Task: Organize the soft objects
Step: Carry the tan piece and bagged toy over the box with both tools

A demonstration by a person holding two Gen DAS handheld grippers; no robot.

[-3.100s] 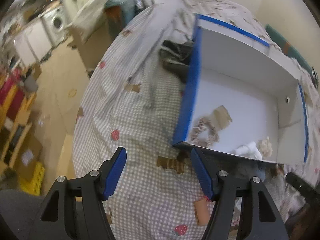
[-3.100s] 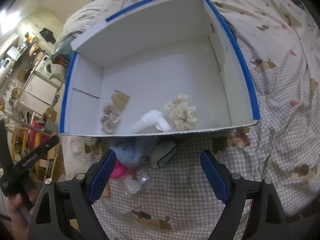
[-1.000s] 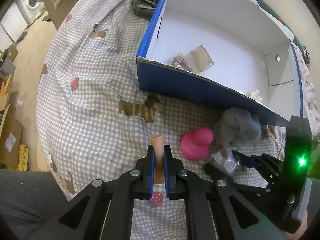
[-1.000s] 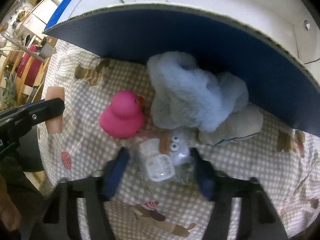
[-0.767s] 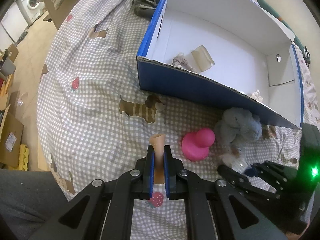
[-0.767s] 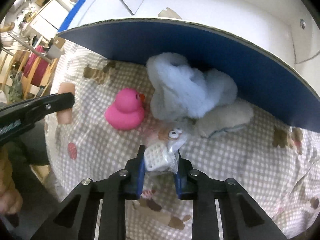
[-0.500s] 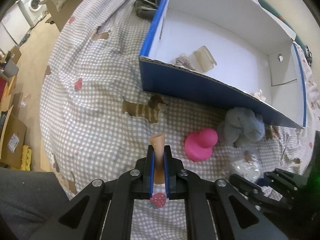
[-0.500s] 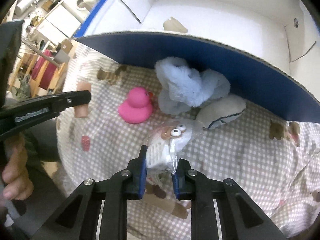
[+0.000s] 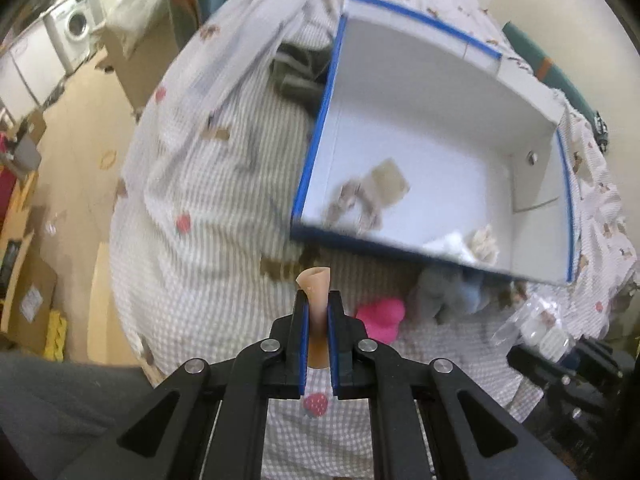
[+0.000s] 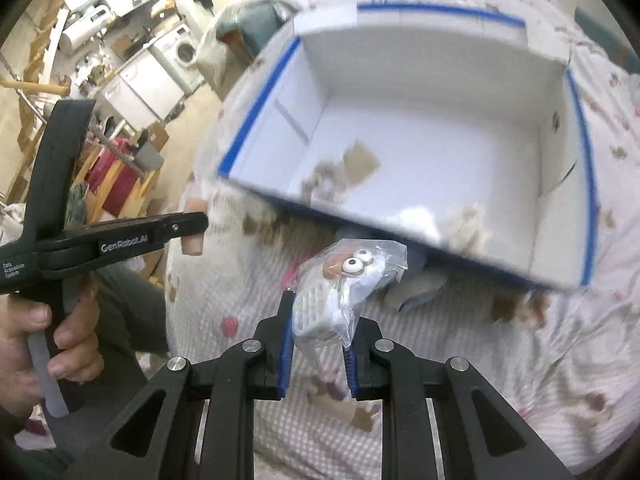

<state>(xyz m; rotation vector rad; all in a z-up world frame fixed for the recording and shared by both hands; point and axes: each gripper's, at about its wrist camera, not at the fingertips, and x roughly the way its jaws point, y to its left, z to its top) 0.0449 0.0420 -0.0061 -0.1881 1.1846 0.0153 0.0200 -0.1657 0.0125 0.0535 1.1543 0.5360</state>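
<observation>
My left gripper (image 9: 318, 312) is shut on a small tan soft piece (image 9: 316, 284), held above the checked bedspread. My right gripper (image 10: 318, 316) is shut on a clear bag holding a white toy with googly eyes (image 10: 344, 284), lifted in front of the open white box with blue edges (image 10: 584, 152). The same box (image 9: 316, 152) shows in the left wrist view, holding several small soft items: a tan piece (image 9: 388, 182), scrunchies (image 9: 352, 204) and a white roll (image 9: 452, 242). On the bed by the box's near wall lie a pink rubber duck (image 9: 382, 316) and a blue-grey fluffy cloth (image 9: 448, 292).
The left gripper (image 10: 188, 228) and the hand (image 10: 68, 340) holding it appear at the left of the right wrist view. A dark garment (image 9: 296, 72) lies behind the box. Beyond the bed's left edge are floor, cardboard boxes (image 9: 28, 304) and a washing machine (image 9: 74, 28).
My right gripper closed on the bagged toy and lifted it off the bed toward the box. My left gripper rose with the tan piece. Duck and fluffy cloth stayed put.
</observation>
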